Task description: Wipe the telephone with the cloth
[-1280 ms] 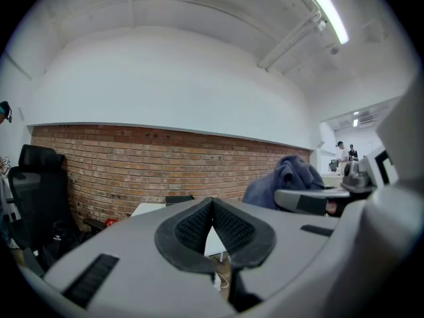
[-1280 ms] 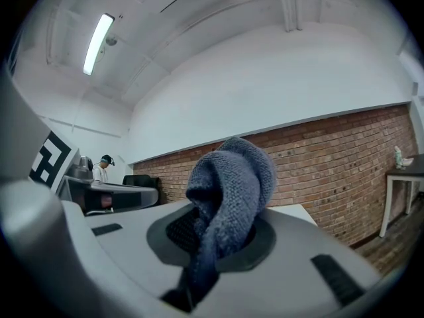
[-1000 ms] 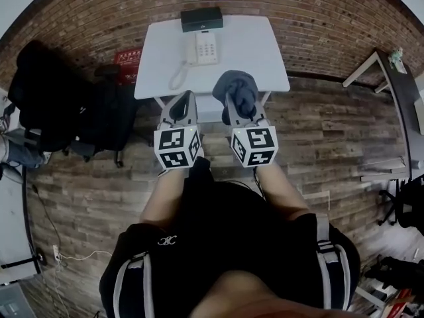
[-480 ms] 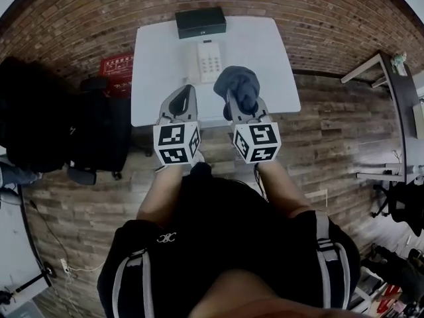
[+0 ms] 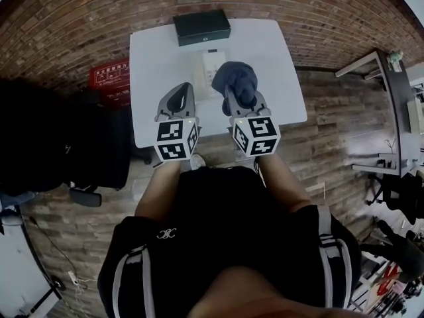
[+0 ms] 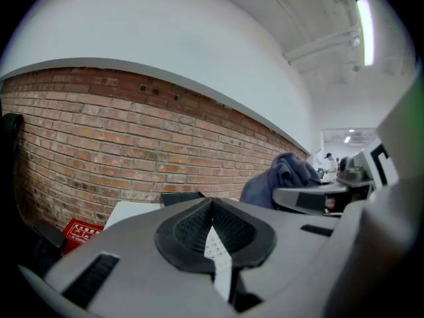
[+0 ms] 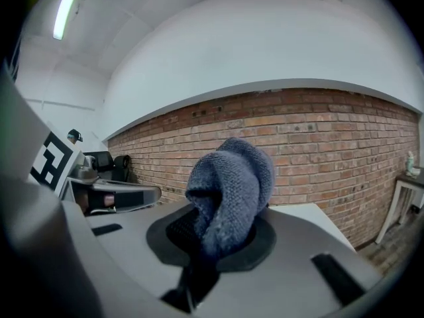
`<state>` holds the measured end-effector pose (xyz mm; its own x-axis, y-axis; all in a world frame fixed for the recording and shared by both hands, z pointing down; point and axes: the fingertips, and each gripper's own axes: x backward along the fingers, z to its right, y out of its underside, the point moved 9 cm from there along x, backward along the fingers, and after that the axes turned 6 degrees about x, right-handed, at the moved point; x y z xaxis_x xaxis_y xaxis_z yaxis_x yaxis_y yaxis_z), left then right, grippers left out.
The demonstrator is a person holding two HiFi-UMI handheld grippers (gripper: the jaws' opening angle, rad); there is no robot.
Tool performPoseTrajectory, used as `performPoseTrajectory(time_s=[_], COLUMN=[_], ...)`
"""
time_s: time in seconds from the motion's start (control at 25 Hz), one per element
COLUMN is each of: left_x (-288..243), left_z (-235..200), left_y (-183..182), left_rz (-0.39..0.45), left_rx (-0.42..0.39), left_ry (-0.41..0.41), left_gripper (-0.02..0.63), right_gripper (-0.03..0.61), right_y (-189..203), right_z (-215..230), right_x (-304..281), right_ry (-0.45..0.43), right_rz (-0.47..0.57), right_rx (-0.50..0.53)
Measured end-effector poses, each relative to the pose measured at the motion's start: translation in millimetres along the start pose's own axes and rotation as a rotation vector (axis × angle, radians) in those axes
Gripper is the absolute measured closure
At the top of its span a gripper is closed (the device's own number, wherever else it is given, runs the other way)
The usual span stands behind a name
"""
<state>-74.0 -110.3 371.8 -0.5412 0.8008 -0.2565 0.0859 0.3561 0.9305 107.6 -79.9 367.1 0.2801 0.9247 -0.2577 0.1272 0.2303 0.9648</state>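
Note:
A white telephone (image 5: 208,63) lies on the white table (image 5: 158,58), just in front of a black box (image 5: 201,26). My right gripper (image 5: 237,98) is shut on a bunched grey-blue cloth (image 5: 236,80), which hangs over the phone's right side and near end. In the right gripper view the cloth (image 7: 228,181) bulges up from between the jaws of that gripper (image 7: 215,237). My left gripper (image 5: 182,91) hovers over the table to the left of the phone, shut and holding nothing. In the left gripper view the phone's keypad (image 6: 216,247) shows through the thin slit between the pads.
A brick wall runs behind the table. A red crate (image 5: 109,75) sits on the floor at the table's left, with a black chair (image 5: 53,144) nearer me. Desks stand at the far right (image 5: 397,65). The table's near edge lies under both grippers.
Both grippers have moved forward from the table's near edge to over the tabletop. The cloth now overlaps the telephone, where before it hung short of it.

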Motion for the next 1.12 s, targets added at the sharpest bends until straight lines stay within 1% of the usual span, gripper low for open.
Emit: performPoseTrajectory(time_s=[0.2,0.36,0.48,0.56,0.72,0.88,0.96,1.04,1.12], left_x=[-18.7,-26.5,-31.5,-34.1,-35.8,-33.9,-30.6,-25.7,-20.3], left_z=[-17.3,-25.8,-28.9,-31.2,-32.3,-39.8,-39.7,-40.5,-44.0], left_y=[1.5,-1.4,-5.7,-7.5,-10.8,-13.9,-12.2,-9.1,-6.9], left_rz=[-0.017,-0.022,-0.008,0.001,0.015,0.039,0.040,0.044,0.048], left_rx=[0.005,0.003,-0.001,0.011,0.018,0.057,0.057,0.060,0.068], left_ry=[-0.002,-0.032,-0.074,-0.105,-0.138,-0.177,-0.191,-0.203,-0.217], left_gripper=[0.613,0.612,0.612,0.612,0.613,0.613,0.612,0.613,0.613], right_gripper=[0.548,0.548,0.546,0.548,0.546,0.546,0.546,0.546,0.548], right_y=[13.2,21.3,26.4,29.9,36.0,42.0,49.3,56.4,61.5], right_z=[5.9,14.0,21.7,24.8,34.3,40.4,41.3,41.0,38.6], right_x=[-27.0,-47.6,-68.9,-85.9,-119.1,-156.1,-173.9,-188.9,-203.3], right_ry=[0.004,-0.021,-0.063,-0.098,-0.152,-0.215,-0.246,-0.285,-0.323], right_rz=[-0.049,-0.072,-0.089,-0.106,-0.141,-0.159,-0.194,-0.227,-0.254], right_rx=[-0.007,-0.028,-0.019,0.011,0.073,0.134,0.165,0.174,0.161])
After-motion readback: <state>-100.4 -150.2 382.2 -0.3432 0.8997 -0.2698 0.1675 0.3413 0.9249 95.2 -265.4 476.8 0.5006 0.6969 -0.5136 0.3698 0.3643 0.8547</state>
